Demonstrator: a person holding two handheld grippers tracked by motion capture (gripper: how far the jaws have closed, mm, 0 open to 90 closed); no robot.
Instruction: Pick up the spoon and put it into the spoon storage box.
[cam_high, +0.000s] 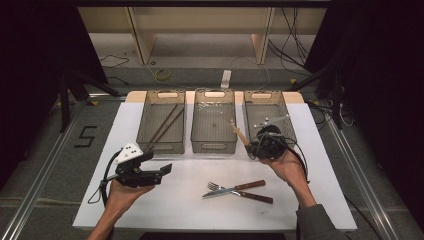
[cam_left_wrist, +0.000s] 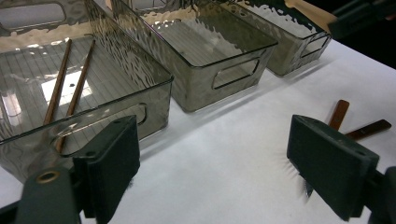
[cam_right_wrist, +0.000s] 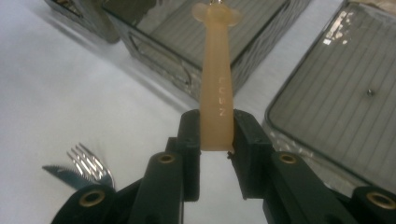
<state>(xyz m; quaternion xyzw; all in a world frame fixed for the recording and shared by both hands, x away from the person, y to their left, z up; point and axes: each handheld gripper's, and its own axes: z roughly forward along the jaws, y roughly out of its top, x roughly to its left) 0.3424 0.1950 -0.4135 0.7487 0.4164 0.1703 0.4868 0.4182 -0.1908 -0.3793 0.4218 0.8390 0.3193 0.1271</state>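
My right gripper (cam_high: 250, 145) (cam_right_wrist: 216, 127) is shut on the end of a tan plastic utensil handle (cam_right_wrist: 217, 70) with raised lettering. The handle (cam_high: 239, 132) points away from me over the gap between the middle bin (cam_high: 214, 148) and the right bin (cam_high: 291, 124); its far end is cut off in the right gripper view. My left gripper (cam_high: 156, 164) (cam_left_wrist: 219, 163) hovers low over the white table at the left, jaws wide apart with nothing between them. Two brown chopsticks (cam_high: 165, 123) (cam_left_wrist: 70, 88) lie in the left bin (cam_high: 161, 149).
A fork (cam_high: 216, 186) (cam_right_wrist: 91, 161) and a wooden-handled knife (cam_high: 250, 195) (cam_right_wrist: 60, 172) lie crossed on the white board (cam_high: 200, 210) near the front middle. Three smoky clear bins stand in a row at the back. Dark floor, cables and stands surround the table.
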